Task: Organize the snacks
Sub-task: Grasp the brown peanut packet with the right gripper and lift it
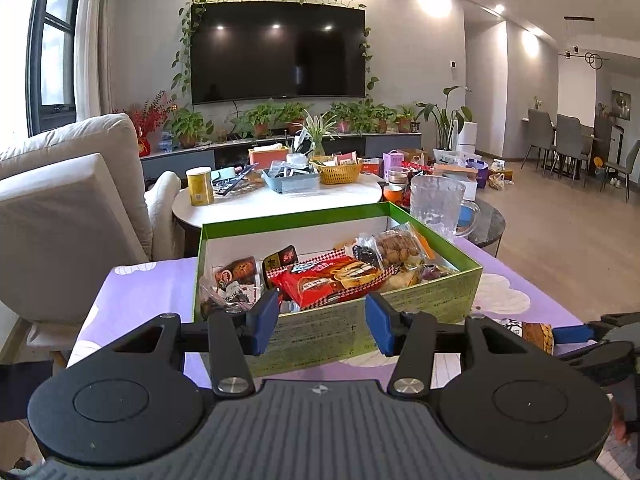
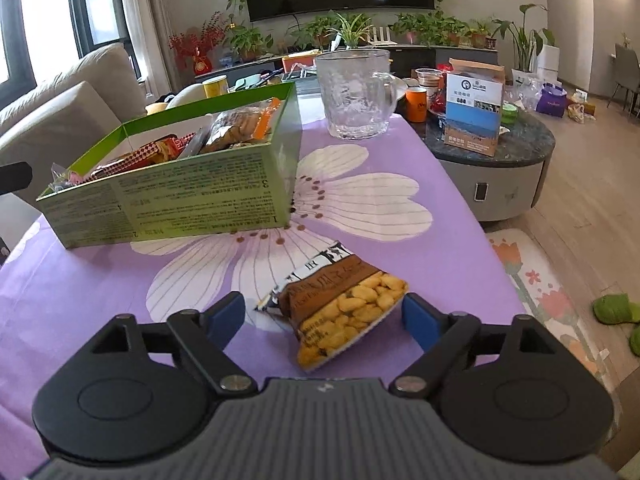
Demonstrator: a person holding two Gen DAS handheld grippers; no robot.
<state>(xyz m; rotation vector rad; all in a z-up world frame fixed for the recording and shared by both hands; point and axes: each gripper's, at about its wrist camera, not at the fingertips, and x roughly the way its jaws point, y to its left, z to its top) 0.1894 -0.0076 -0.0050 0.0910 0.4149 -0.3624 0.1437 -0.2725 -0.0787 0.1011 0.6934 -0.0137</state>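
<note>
We see the right gripper (image 2: 323,317) spread around a peanut packet (image 2: 340,312), pads not pressing. It lies just beside the green box (image 2: 176,196). The left gripper (image 1: 322,320) gapes empty before that box.

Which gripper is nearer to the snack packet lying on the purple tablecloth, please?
Right. The right gripper straddles the snack packet, a pad on either side. The left gripper faces the green box, with the packet off to its right.
</note>
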